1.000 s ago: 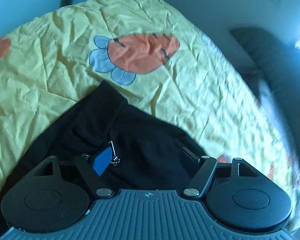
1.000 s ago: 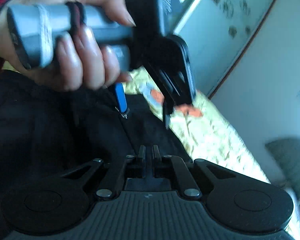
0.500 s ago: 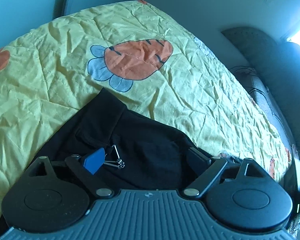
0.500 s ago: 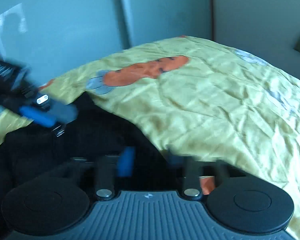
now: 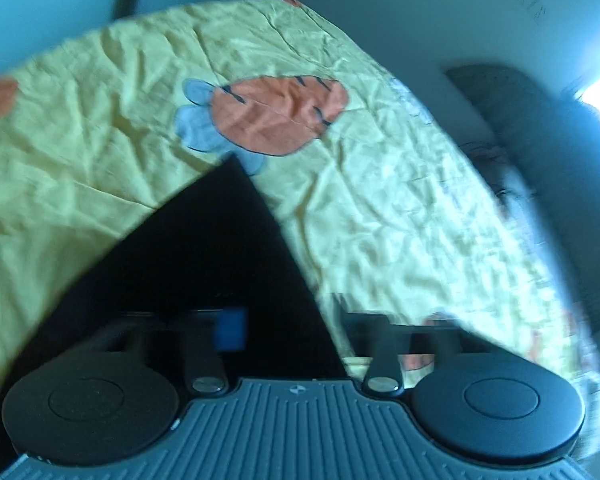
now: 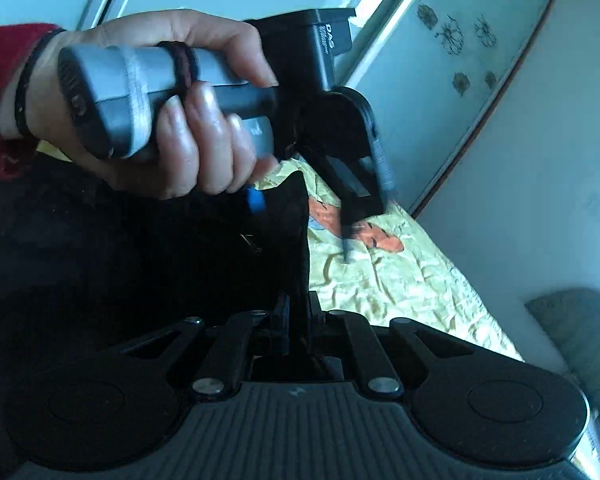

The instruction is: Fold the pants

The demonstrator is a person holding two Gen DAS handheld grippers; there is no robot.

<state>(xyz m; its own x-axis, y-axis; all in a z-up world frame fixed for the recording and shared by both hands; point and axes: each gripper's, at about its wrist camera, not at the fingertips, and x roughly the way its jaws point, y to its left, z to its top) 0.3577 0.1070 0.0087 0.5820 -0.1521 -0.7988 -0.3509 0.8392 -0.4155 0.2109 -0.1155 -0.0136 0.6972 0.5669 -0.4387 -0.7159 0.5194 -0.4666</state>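
The black pants (image 5: 204, 264) lie limp and light on the yellow bed cover (image 5: 380, 220), so I pinch their hem edge in my fully closed right gripper (image 6: 298, 320) while my left gripper (image 5: 288, 320) is closing over the cloth.

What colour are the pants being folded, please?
Black pants; clearest in the left wrist view.

Little can be read. In the upper middle of the right wrist view, the black box-shaped camera housing (image 6: 324, 46) on the hand-held grey-handled gripper carries small white lettering that looks like "DAS", with a finer line beneath it too blurred to make out.
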